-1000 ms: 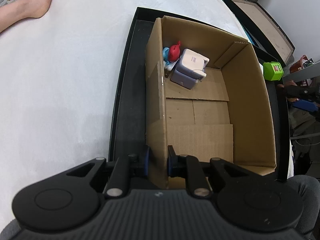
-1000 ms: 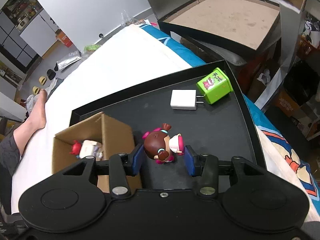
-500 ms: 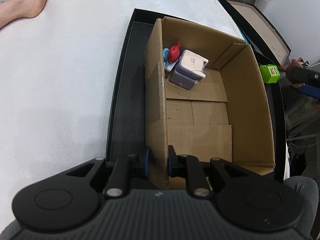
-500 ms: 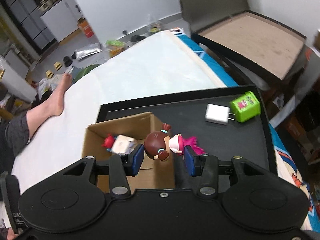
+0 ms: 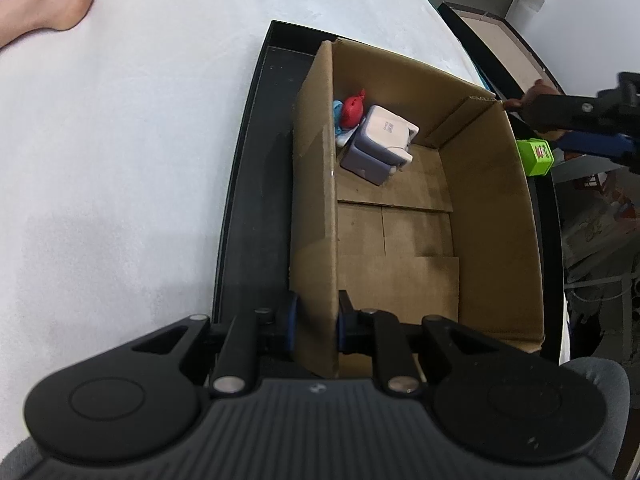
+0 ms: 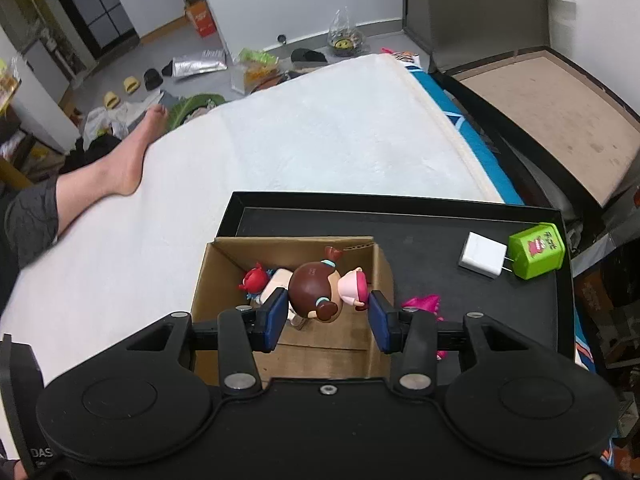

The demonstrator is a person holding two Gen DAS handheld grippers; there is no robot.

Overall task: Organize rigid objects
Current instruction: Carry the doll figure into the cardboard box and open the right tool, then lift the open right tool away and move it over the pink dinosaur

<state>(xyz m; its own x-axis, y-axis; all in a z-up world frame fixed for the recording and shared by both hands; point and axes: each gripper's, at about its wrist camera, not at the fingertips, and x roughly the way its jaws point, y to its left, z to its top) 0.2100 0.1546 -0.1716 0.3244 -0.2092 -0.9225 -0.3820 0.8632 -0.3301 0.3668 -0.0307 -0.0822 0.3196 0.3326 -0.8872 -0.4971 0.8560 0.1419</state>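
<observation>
My left gripper [image 5: 316, 322] is shut on the near left wall of an open cardboard box [image 5: 492, 208], which stands in a black tray [image 5: 256, 184]. In the box's far corner lie a red and blue figure [image 5: 352, 110] and a grey-white charger [image 5: 384, 144]. My right gripper [image 6: 327, 312] is shut on a doll with a brown head and pink hat [image 6: 320, 292], held above the cardboard box [image 6: 384, 276]. The right gripper's arm shows at the right edge of the left wrist view, above the box's far right corner.
On the black tray [image 6: 420, 232] right of the box lie a white charger [image 6: 482, 260], a green cube [image 6: 538, 250] and a pink toy [image 6: 422, 304]. The tray rests on a white mattress [image 6: 300, 152]. A person's bare foot [image 6: 132, 160] lies at its left edge.
My right gripper has carried the doll leftward from over the tray floor to above the box and has rolled. The left gripper keeps its hold on the box wall.
</observation>
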